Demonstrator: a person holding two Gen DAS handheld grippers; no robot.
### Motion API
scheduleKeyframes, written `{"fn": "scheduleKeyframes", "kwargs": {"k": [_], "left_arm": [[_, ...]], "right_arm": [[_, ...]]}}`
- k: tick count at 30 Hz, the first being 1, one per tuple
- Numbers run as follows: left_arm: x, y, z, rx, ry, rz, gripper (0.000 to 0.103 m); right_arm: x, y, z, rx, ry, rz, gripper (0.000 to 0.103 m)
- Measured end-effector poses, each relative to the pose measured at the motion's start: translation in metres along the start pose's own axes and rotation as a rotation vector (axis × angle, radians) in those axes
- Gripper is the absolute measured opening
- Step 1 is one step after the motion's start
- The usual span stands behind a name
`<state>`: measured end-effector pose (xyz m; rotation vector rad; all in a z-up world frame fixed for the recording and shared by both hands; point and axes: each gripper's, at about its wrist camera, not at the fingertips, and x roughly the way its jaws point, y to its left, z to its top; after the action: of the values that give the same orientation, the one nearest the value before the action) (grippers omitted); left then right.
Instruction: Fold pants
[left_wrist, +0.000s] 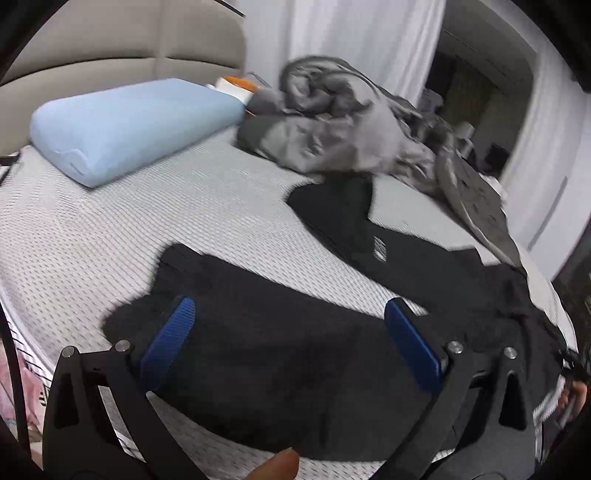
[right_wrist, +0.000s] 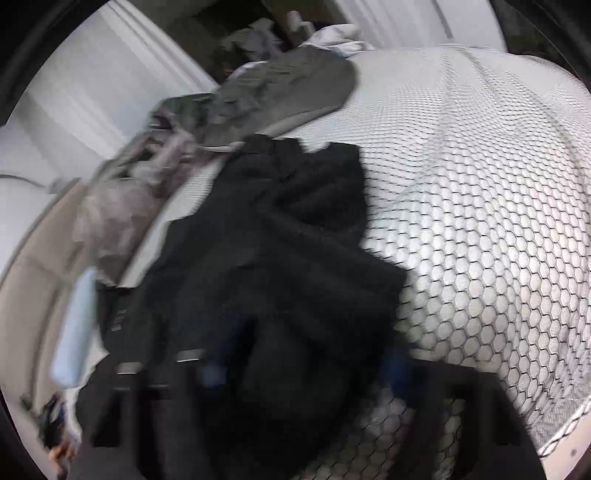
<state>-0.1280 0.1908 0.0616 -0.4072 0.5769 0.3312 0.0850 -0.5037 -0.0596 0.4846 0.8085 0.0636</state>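
Lying spread: one black pants (left_wrist: 280, 354).

A bed (left_wrist: 92, 240) carries everything here, its top a pale honeycomb mesh mattress cover. Black pants (left_wrist: 266, 350) lie spread across the near part, one leg reaching away toward the far side, a small pale label showing on it. Up by the padded beige headboard (left_wrist: 122, 48) sits a light blue pillow (left_wrist: 129, 125), flat on the cover. Beside it, toward the far edge, a crumpled grey blanket (left_wrist: 332, 125) is heaped, touching the end of that far pant leg.
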Motion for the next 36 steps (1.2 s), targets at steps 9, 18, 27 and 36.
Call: {"fn": "scheduleKeyframes", "kwargs": {"k": [9,18,27,36], "left_arm": [[0.048,-0.031,-0.034,0.072,0.086,-0.015,0.102],[0.087,-0.050,-0.048,0.164,0.192,0.026,0.102],[0.093,-0.058,-0.019,0.132,0.149,-0.029,0.102],[0.155,-0.063,0.038,-0.030,0.214,-0.083,0.102]], "right_arm": [[-0.065,-0.018,-0.034,-0.048,-0.126,-0.084,0.019],[-0.065,-0.030,-0.034,-0.064,-0.130,-0.231,0.053],[-0.114,0.028,-0.045,-0.265,-0.323,-0.259,0.101],[-0.090,0.095,-0.047,-0.331,-0.250,-0.053,0.103]]}}
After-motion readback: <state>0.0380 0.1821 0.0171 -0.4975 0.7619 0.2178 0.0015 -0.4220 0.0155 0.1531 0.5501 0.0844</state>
